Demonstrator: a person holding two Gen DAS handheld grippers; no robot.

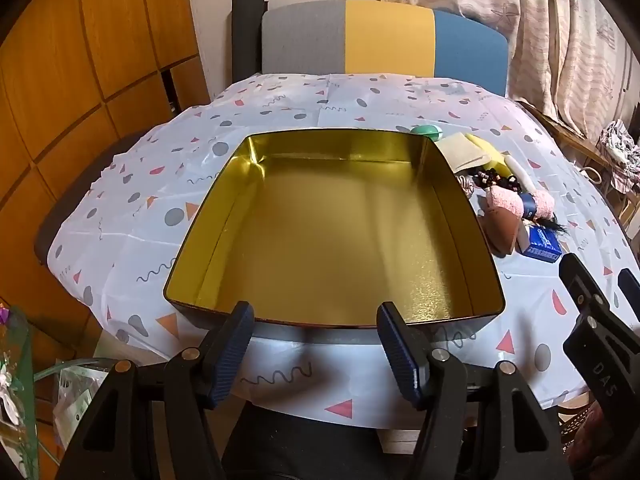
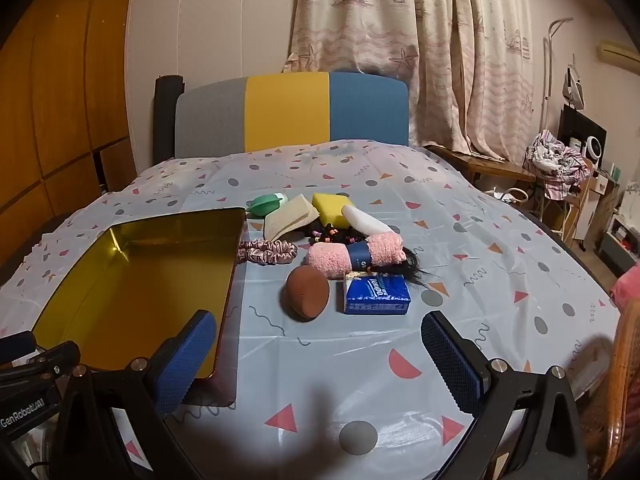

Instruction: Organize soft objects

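Observation:
A gold-lined tin box (image 1: 460, 224) sits open on the patterned tablecloth (image 1: 280, 96); its inside holds nothing; it also shows in the right wrist view (image 2: 132, 236). My left gripper (image 1: 314, 316) is open and holds nothing, at the box's near rim. Right of the box lie soft things: a brown sponge (image 2: 307, 293), a blue tissue pack (image 2: 377, 293), a pink rolled towel (image 2: 352, 256), a pink scrunchie (image 2: 268, 252), a yellow sponge (image 2: 332, 208), a beige cloth (image 2: 290, 216), a green puff (image 2: 266, 203). My right gripper (image 2: 320, 344) is open and holds nothing, short of them.
A grey, yellow and blue chair back (image 2: 292, 108) stands behind the table. Curtains (image 2: 420, 40) hang behind it. A wooden wardrobe (image 1: 80, 60) is at the left. A cluttered side table with clothes (image 2: 556, 164) is at the right. Black hair and beaded ties (image 2: 340, 234) lie among the pile.

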